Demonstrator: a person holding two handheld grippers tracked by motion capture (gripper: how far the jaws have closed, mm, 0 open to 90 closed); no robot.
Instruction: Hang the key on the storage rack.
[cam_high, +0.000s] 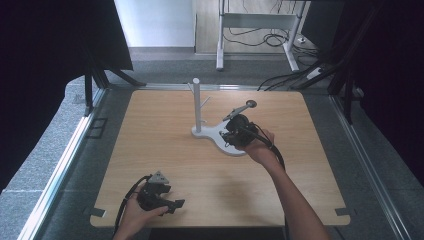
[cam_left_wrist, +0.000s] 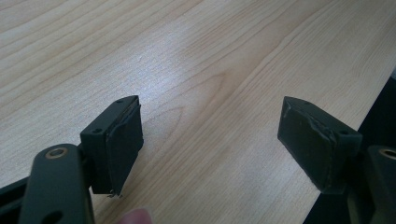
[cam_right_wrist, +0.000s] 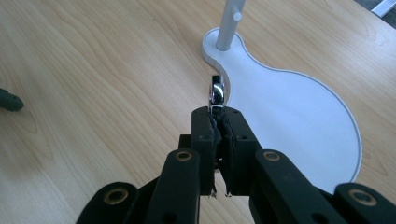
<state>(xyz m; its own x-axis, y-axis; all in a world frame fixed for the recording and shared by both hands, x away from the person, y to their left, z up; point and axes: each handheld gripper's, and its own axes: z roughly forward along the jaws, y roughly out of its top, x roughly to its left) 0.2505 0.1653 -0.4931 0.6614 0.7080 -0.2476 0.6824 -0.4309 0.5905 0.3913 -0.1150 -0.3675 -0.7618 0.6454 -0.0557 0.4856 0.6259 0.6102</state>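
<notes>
Right gripper view: fingers (cam_right_wrist: 219, 122) clench a shiny metal piece (cam_right_wrist: 217, 91) beside the white stand (cam_right_wrist: 299, 112), likely awaiting hanging; left fingers (cam_left_wrist: 122, 140) released.

Small shiny metal piece (cam_right_wrist: 217, 92), chrome-bright and thin, seen edge-on. Clamped at its near end between black pads, the far end jutting out past them. Poised above the wooden table (cam_right_wrist: 93, 70), just beside the near-left edge of the white stand base (cam_right_wrist: 299, 116); whether touching that edge cannot be told.
</notes>
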